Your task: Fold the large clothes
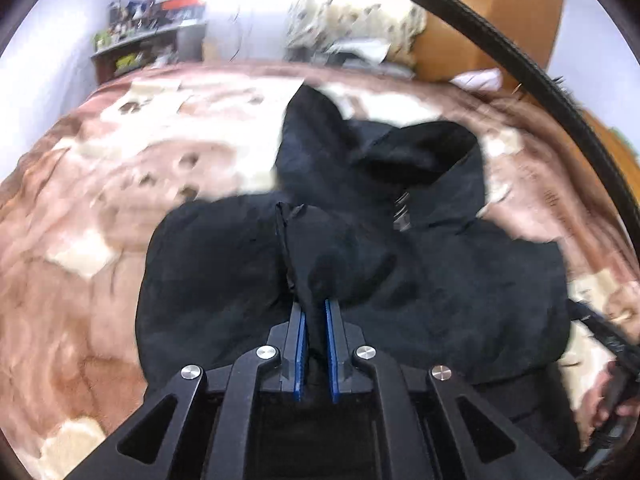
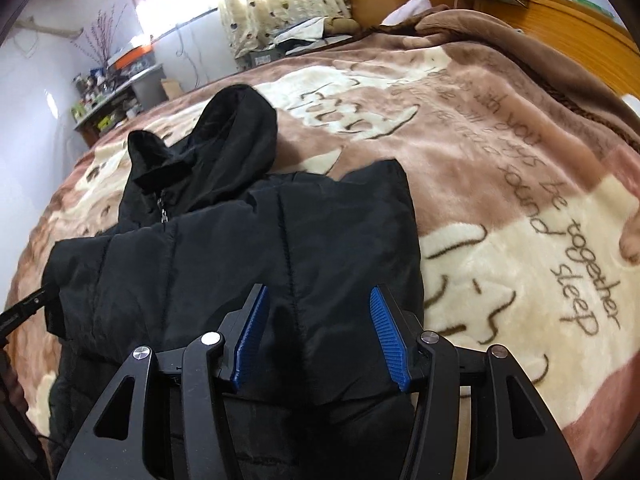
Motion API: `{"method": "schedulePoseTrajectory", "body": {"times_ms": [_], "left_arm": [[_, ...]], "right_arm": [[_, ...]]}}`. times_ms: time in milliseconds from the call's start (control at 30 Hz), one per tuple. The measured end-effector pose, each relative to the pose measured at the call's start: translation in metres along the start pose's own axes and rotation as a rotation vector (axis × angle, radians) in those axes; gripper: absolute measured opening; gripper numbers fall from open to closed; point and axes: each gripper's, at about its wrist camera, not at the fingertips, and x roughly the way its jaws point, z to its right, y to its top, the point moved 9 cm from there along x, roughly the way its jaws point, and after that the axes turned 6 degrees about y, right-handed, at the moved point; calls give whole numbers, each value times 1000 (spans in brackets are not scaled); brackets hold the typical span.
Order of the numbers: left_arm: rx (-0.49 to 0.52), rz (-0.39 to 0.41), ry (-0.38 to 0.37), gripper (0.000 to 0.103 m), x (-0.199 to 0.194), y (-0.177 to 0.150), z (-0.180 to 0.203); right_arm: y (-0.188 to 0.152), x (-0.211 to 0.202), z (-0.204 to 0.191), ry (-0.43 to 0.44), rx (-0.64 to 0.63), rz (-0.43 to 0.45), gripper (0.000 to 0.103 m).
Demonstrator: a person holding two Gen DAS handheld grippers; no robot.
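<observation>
Two grippers are on record. We find the left gripper (image 1: pixel 316 312), at the lower centre of its view, clenched on a pinched ridge of the black jacket (image 1: pixel 360 272), the blue pads nearly meeting around the fabric. We find the right gripper (image 2: pixel 320 300) released, blue pads spread wide above a folded panel of the same jacket (image 2: pixel 248 248), gripping nothing. The jacket lies on the brown and cream blanket (image 2: pixel 500 184), hood (image 2: pixel 236 136) toward the upper left of the right view, zipper (image 2: pixel 163 210) visible below it.
</observation>
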Motion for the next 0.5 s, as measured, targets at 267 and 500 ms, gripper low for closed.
{"method": "schedulePoseTrajectory", "body": {"times_ms": [267,500], "left_arm": [[-75,-77,29,52,35,-23,-27],[-21,6,38,56,-1,2,-36]], "right_arm": [[-9,24,7,-52,-22,-75,59],[22,-17,-25,-10,-84,79,59]]}}
